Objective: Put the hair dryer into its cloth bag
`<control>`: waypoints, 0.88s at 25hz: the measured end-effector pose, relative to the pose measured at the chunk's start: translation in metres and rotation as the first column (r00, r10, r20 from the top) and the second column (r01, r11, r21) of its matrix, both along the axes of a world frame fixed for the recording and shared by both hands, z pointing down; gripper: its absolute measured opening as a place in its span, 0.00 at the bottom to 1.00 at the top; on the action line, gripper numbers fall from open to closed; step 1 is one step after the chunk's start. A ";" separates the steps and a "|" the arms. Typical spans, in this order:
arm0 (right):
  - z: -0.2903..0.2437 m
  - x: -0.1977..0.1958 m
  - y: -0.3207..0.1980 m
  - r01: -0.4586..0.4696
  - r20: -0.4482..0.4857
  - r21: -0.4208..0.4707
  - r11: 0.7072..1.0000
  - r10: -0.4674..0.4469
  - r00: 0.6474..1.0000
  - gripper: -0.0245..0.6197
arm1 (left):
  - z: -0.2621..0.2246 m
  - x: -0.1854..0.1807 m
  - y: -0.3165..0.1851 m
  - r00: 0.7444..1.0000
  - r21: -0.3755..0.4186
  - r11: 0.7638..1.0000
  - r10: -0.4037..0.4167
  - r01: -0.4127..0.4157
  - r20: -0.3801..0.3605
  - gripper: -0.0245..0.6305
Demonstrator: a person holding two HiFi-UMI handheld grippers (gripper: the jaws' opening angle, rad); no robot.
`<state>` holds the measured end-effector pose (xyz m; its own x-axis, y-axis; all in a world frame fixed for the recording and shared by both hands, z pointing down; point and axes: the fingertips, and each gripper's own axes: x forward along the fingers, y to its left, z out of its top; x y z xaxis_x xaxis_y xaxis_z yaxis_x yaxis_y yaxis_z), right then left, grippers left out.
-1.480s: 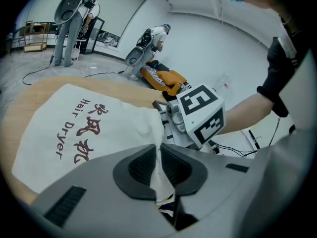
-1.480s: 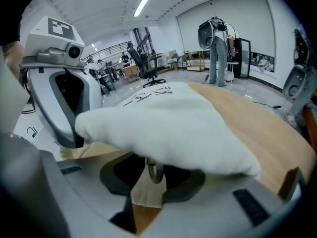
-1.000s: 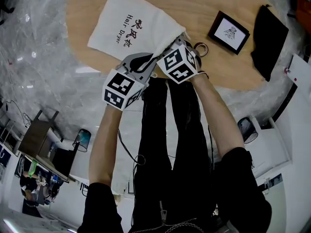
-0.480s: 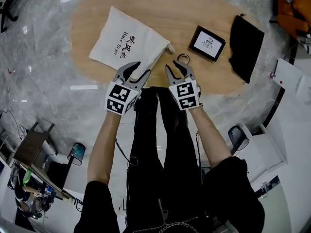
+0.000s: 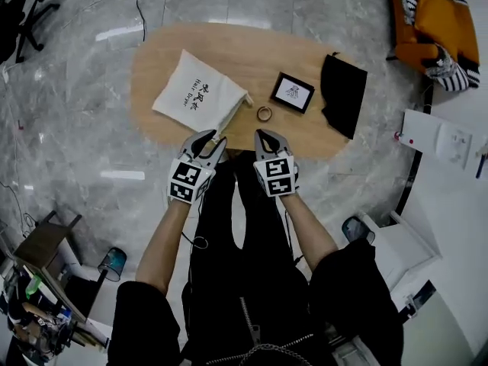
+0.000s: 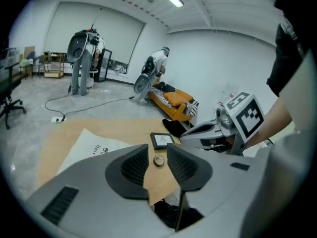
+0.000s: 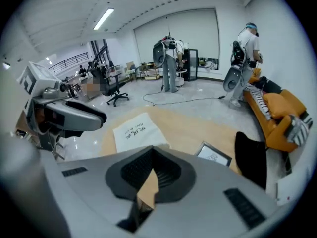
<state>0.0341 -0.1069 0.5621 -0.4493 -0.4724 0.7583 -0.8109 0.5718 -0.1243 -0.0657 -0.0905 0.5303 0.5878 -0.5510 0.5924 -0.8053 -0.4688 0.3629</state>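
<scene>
The oval wooden worktop [image 5: 252,56] carries four items. The white cloth bag [image 5: 200,100], printed with "Hair Dryer", lies flat on the left part of the worktop, its mouth end toward the centre. The hair dryer itself cannot be made out in any view. A small ring [image 5: 264,113] lies just beside the bag's mouth end. A black-framed picture [image 5: 292,92] lies near the ring, on its right. A black cloth [image 5: 343,94] lies at the right end and overhangs the edge. Both units are held side by side above the near edge of the worktop, clear of all items. The left hand-held gripper [image 5: 212,137] is above the near corner of the bag; its jaws stand moderately apart and are closing, with nothing between them. The right hand-held gripper [image 5: 264,133] has its jaws fully together and holds nothing.
</scene>
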 end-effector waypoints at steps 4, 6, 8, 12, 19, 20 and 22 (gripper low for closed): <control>-0.064 -0.010 0.003 -0.046 0.057 0.031 0.998 0.045 0.997 0.05 | -0.052 -0.008 0.005 0.999 0.053 0.998 -0.039 0.037 0.031 0.13; -0.099 -0.015 -0.002 -0.075 0.100 0.065 0.995 0.068 0.993 0.05 | -0.073 -0.011 0.002 0.997 0.079 0.995 -0.057 0.053 0.050 0.10; -0.131 -0.020 0.003 -0.100 0.138 0.093 0.991 0.087 0.987 0.05 | -0.095 -0.013 0.005 0.996 0.104 0.992 -0.073 0.067 0.048 0.08; -0.180 -0.035 0.024 -0.128 0.200 0.140 0.982 0.099 0.975 0.05 | -0.139 -0.019 0.015 0.995 0.147 0.986 -0.091 0.083 0.047 0.08; -0.242 -0.044 0.045 -0.158 0.258 0.232 0.960 0.096 0.961 0.05 | -0.206 -0.019 0.032 0.994 0.239 0.965 -0.107 0.106 -0.008 0.08; -0.246 -0.044 0.048 -0.164 0.262 0.244 0.956 0.098 0.960 0.05 | -0.210 -0.021 0.036 0.994 0.248 0.963 -0.109 0.109 -0.010 0.08; -0.257 -0.045 0.056 -0.176 0.273 0.268 0.947 0.100 0.957 0.05 | -0.218 -0.025 0.043 0.993 0.269 0.956 -0.117 0.114 -0.006 0.08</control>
<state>-0.0108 -0.0511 0.3050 -0.5225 -0.7231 0.4519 -0.8476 0.4982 -0.1828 -0.0903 -0.0475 0.3123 0.5058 -0.7541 0.4189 -0.8625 -0.4514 0.2287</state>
